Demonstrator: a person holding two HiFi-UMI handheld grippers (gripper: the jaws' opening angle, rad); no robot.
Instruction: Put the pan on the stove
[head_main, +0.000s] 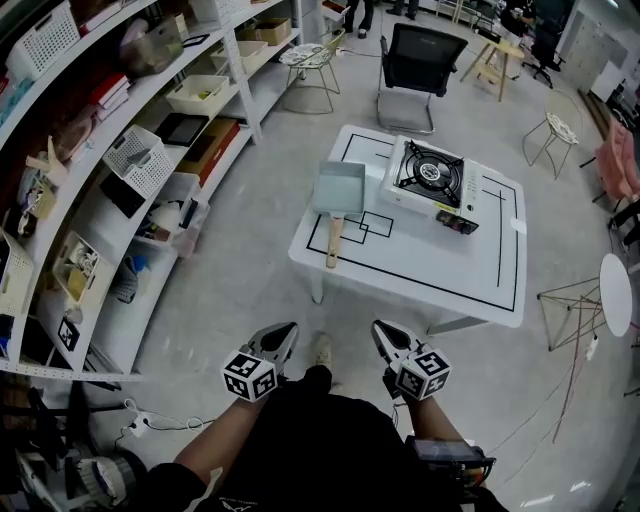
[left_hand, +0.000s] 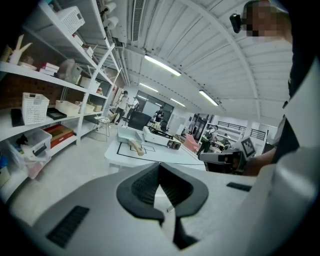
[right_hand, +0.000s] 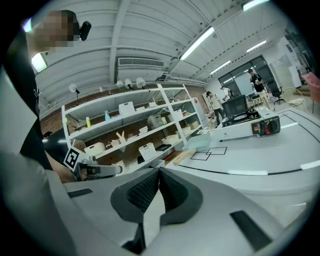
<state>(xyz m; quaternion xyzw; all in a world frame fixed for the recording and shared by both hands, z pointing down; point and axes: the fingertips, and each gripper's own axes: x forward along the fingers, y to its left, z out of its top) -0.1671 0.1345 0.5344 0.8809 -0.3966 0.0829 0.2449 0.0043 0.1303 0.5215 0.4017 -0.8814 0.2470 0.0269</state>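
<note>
Head view: we see the pan (head_main: 340, 190) on the table (head_main: 440, 265), upper centre, just left of the stove (head_main: 432, 178); left gripper (head_main: 285, 332) and right gripper (head_main: 384, 332) bottom centre. Left gripper view: fingers closed, empty. Right gripper view: fingers closed, empty.

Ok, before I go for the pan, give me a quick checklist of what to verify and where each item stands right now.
1. Burner free: ok. Nothing sits on the stove.
2. Pan within easy pickup: ok. The pan lies on the table, left of the stove, with its wooden handle pointing toward the near edge.
3. Jaws open for a grasp: not ok. The left gripper and right gripper are both shut and empty.
4. Grippers at the pan: not ok. Both are held near the body, short of the table.
5. Stove switched off: cannot tell. The knob is too small to read.
</note>
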